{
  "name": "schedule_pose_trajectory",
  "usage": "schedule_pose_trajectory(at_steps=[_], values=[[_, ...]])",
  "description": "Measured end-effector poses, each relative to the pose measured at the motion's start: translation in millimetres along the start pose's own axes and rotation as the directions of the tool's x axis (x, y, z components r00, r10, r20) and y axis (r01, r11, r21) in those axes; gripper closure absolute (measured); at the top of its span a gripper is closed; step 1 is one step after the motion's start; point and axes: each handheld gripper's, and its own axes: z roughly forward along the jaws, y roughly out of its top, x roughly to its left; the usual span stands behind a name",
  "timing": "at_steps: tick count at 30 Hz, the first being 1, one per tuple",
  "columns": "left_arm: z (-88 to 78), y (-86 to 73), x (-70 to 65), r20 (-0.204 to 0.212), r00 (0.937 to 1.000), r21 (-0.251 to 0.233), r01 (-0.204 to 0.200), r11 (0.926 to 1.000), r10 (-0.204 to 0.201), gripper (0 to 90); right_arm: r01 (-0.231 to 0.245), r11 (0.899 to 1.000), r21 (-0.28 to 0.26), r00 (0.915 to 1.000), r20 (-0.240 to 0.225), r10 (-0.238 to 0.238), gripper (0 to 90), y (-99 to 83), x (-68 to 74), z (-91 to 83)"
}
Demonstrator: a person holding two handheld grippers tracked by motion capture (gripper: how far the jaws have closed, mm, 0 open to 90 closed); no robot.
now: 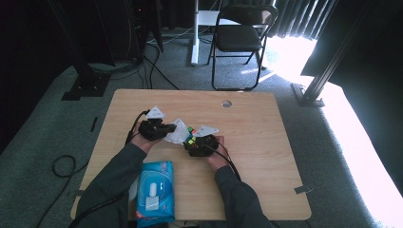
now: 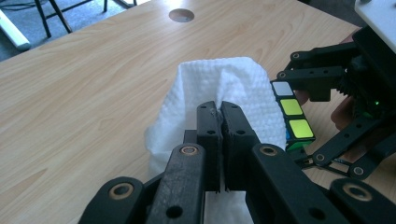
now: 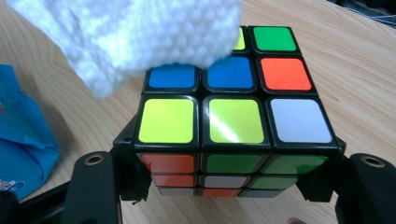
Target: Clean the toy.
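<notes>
Left tongs [image 2: 219,112] clamped tight on the white wipe [image 2: 233,88]; right tongs [image 3: 229,186] half-open, gripping the cube [image 3: 233,126] by its sides, mid-desk [image 1: 266,142]. Wipe sits left of the cube, draped on its far top corner. Cube has no long axis, top face up; I judge wiping rightward across it comes next.

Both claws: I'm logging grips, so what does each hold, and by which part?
The left claw pinches the white wipe at a bunched fold. The right claw clamps the puzzle cube by two opposite side faces.
</notes>
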Motion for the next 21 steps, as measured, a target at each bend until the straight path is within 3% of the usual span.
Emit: schedule_pose_trajectory(at_steps=[21], values=[[15.1,-1.9,-13.0,0.029,0.9992,0.029,-0.029,0.9992,0.028,87.4,0.014,1.0,-0.001,0.9998,-0.015,-0.014,33.8,7.8,6.8,5.2]])
